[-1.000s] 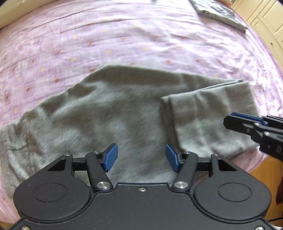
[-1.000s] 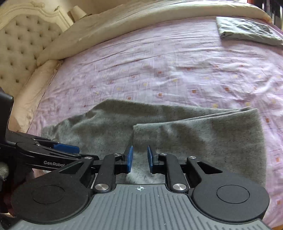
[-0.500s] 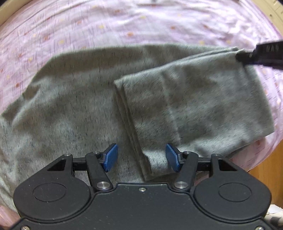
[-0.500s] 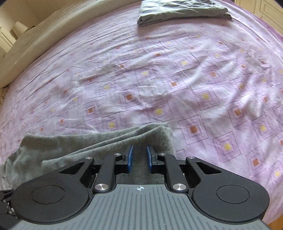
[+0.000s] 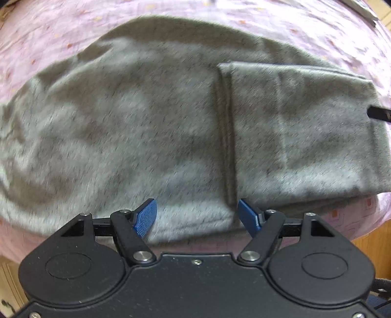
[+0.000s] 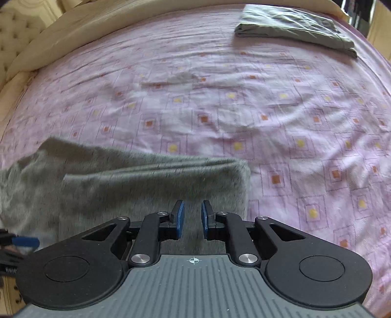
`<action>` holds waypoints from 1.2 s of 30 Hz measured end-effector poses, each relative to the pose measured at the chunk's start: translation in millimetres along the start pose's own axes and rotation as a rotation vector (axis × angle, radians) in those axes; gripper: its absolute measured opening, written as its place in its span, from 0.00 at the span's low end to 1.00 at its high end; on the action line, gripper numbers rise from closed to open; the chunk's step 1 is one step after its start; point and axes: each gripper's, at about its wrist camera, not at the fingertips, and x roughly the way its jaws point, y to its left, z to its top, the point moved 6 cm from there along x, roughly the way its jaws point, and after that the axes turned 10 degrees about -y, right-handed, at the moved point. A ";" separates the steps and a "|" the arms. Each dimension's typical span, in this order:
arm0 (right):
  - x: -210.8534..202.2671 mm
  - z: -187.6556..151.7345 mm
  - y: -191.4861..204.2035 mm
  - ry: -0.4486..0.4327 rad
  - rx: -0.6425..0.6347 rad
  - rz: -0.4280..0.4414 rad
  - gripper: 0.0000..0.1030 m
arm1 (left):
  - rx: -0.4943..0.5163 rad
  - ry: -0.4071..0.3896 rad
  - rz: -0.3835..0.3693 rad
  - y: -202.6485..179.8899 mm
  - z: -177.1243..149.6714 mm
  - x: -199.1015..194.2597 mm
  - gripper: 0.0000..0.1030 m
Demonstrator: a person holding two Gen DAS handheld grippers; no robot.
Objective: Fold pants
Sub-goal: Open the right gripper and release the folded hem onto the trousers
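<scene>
Since a second ago the left gripper [image 5: 197,216] has sunk toward the pants [image 5: 136,122] on the bed [image 6: 244,102], jaws opening, empty, astride the folded leg's hem at 12 o'clock. Right gripper [image 6: 193,219], jaws closing, nothing visibly pinched, hovers over the fold end.

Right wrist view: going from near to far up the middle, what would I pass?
The right gripper, jaws narrowly apart and closing, nothing pinched between them → grey pants, partly folded → pink patterned bedsheet → folded grey-green cloth at the far right → cream bedding along the far edge.
</scene>
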 end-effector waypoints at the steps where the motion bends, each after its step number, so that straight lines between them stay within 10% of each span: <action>1: 1.2 -8.3 1.7 0.024 -0.007 0.007 0.14 | 0.000 0.008 0.018 4.0 -6.0 0.9 0.71; 17: 3.6 32.1 95.7 -0.053 -0.010 0.138 0.14 | -0.124 -0.211 0.092 104.0 -6.2 -73.3 0.70; 21: 19.3 43.9 141.1 -0.076 -0.062 0.059 0.14 | -0.152 -0.248 0.113 146.4 3.2 -86.8 0.70; 36: 97.6 31.7 222.9 0.077 -0.015 -0.028 0.08 | -0.144 -0.197 0.108 245.3 16.2 -74.4 0.70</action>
